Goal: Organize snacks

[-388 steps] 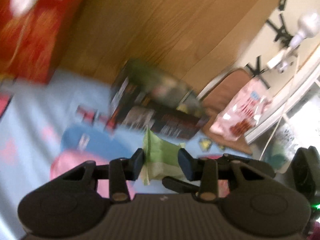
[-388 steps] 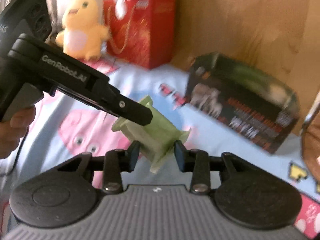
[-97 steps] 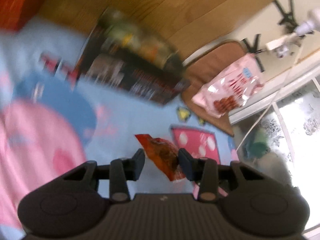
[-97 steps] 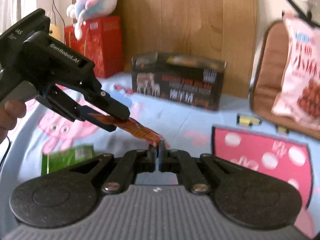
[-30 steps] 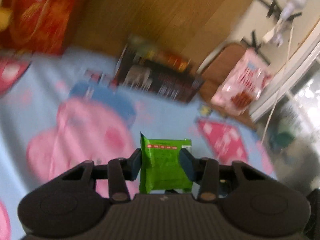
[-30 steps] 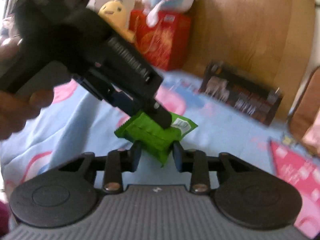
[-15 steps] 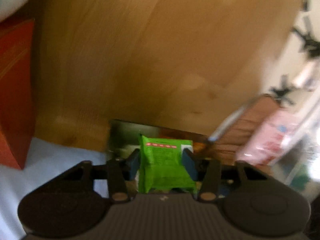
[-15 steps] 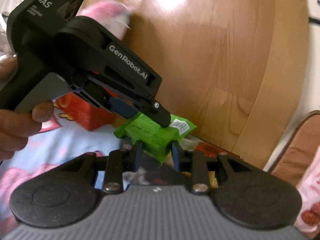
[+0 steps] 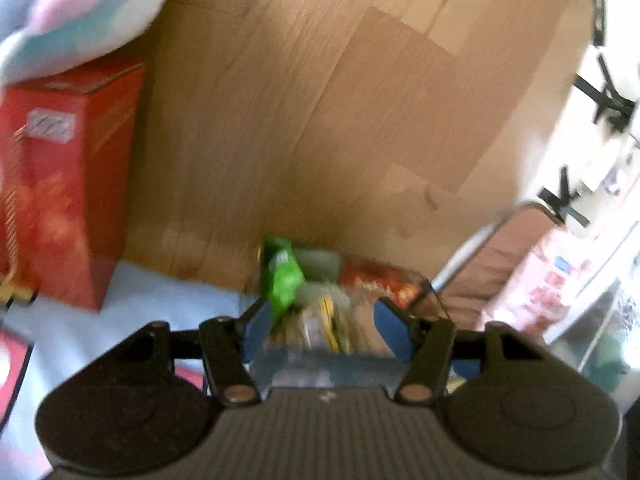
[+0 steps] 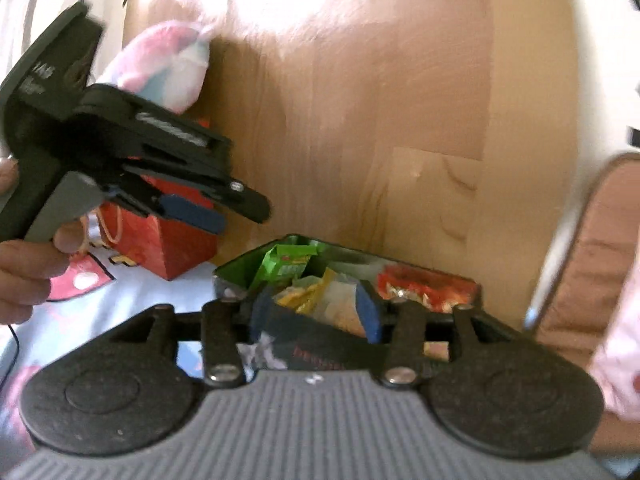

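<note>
Both my left tongs (image 9: 323, 330) and right tongs (image 10: 314, 314) are opening, empty, the green packet (image 10: 289, 263) dropped in the box (image 10: 420, 264); next I fetch another snack.

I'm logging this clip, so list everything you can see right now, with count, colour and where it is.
snack box: one, dark, open, on the sheet by the wooden board
green packet: one, green, inside box, left end
yellow packets: count unclear, yellow, box middle
red packets: count unclear, red, box right end
red gift box: one, left of the snack box
plush toy: one, pink, white, blue, atop gift box
pink bag: one, far right
hand: one, gripping left tool
left tool: opening, empty
right tool: opening, empty
</note>
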A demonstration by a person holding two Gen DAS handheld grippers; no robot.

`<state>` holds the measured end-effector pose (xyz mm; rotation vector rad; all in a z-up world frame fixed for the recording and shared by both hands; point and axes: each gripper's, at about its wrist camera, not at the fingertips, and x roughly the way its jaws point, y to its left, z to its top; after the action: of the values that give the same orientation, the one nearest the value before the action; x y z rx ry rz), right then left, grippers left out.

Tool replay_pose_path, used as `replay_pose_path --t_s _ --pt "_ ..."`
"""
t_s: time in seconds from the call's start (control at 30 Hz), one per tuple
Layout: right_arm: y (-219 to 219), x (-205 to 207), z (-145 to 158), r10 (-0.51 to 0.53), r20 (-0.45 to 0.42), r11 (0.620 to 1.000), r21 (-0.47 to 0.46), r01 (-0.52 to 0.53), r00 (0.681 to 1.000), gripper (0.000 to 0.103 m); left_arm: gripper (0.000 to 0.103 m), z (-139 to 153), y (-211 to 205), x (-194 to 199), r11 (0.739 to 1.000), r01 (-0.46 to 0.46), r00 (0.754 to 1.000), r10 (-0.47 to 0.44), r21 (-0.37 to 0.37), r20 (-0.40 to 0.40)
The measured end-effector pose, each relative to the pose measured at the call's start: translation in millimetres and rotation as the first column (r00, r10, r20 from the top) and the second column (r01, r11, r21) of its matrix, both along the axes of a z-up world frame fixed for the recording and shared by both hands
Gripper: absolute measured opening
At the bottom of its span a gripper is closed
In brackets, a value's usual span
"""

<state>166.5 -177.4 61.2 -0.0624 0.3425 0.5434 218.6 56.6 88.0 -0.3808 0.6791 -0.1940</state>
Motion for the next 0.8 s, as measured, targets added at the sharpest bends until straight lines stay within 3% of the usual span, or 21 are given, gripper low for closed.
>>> replay_pose_path --t_s 0.2,0.3,0.47,0.57,0.6,0.73,0.8 --pt "-24 -37 -21 -0.068 -0.124 0.992 0.095 0.080 0.990 0.054 0.058 -22 -25 -76 0.997 -0.025 0.999 0.028 0.076 -0.030" --pt "-39 -60 -36 -0.119 -0.223 0.980 0.131 0.150 0.968 0.054 0.058 -38 -40 -101 0.991 -0.032 0.998 0.040 0.132 -0.056" --pt "-52 -97 -46 -0.182 -0.284 0.957 0.167 0.235 0.942 0.057 0.058 -54 -53 -141 0.972 -0.072 0.994 0.089 0.222 -0.069" --pt "-54 -116 -44 -0.200 -0.283 0.948 0.186 0.258 0.938 0.060 0.059 -53 -55 -163 0.963 -0.079 0.994 0.097 0.256 -0.057" --pt "-53 -124 -42 -0.209 -0.269 0.946 0.190 0.264 0.940 0.064 0.061 -53 -56 -170 0.961 -0.081 0.994 0.099 0.266 -0.052" --pt "-46 -143 -36 -0.226 -0.231 0.943 0.190 0.272 0.946 0.066 0.075 -48 -61 -189 0.951 -0.093 0.994 0.105 0.294 -0.026" --pt "-44 -151 -33 -0.242 -0.217 0.939 0.192 0.284 0.946 0.066 0.076 -44 -62 -198 0.943 -0.110 0.993 0.116 0.315 0.000"
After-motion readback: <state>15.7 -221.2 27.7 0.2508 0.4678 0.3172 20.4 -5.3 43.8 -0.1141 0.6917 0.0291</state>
